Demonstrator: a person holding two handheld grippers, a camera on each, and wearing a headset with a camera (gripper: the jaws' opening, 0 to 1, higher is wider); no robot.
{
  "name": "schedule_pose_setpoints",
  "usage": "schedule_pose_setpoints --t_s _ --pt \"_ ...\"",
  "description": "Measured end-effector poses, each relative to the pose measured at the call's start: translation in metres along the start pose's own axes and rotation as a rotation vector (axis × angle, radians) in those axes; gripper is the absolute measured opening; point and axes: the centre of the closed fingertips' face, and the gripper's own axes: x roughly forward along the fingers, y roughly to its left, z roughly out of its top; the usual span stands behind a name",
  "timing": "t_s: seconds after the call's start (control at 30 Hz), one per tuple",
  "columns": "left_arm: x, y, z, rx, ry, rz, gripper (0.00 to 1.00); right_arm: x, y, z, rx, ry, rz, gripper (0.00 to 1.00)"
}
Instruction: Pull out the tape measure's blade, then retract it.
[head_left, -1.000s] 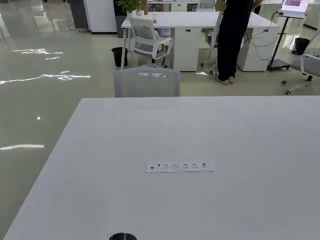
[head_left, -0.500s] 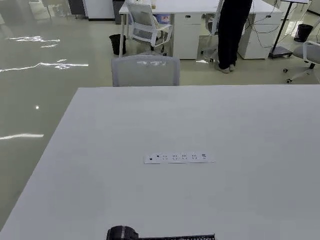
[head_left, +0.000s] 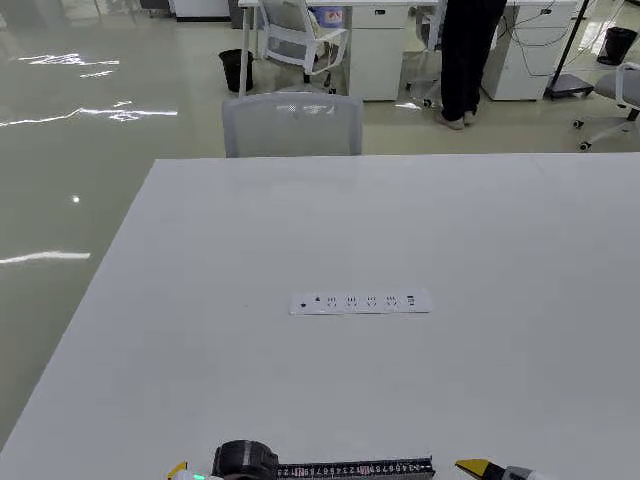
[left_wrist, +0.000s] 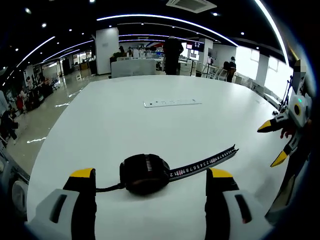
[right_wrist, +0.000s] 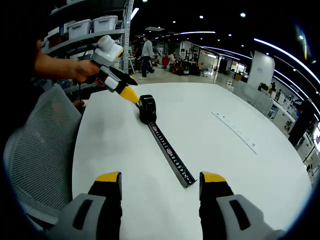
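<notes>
Left claw (left_wrist: 151, 173) gapes wide, just short of the tape case (head_left: 245, 461) at the surface's (head_left: 350, 200) near edge. Right claw (right_wrist: 162, 176), jaws apart too, faces the blade (right_wrist: 170, 150) tip. Blade's partly out, nothing gripped. Next, I reckon: clamp case, pinch tip. Socket strip (head_left: 360, 302) lies beyond.

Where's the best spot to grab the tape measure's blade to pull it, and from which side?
Probably the free end of the blade, farthest from the black case. It lies flat and thin on the table, with its end facing the open right gripper. So come in from that end and pinch its top and bottom faces.
</notes>
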Motion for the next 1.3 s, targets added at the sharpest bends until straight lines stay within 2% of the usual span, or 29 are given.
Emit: schedule_pose_setpoints --t_s 0.3,0.67,0.93,1.1,1.3 --pt "0.010 0.002 0.003 -0.016 0.006 0.009 0.88 0.007 -0.012 -0.003 -0.086 0.006 0.075 0.58" --pt "0.021 0.004 0.002 -0.025 0.023 0.017 0.88 0.019 -0.030 -0.015 -0.113 0.045 0.135 0.51" --pt "0.027 0.009 0.000 -0.028 0.040 0.031 0.88 0.033 -0.034 -0.024 -0.141 0.057 0.205 0.47" --pt "0.037 0.010 -0.006 -0.031 0.056 0.028 0.88 0.042 -0.039 -0.033 -0.154 0.071 0.228 0.42" --pt "0.041 0.012 -0.009 -0.033 0.067 0.035 0.88 0.051 -0.046 -0.043 -0.152 0.082 0.245 0.39"
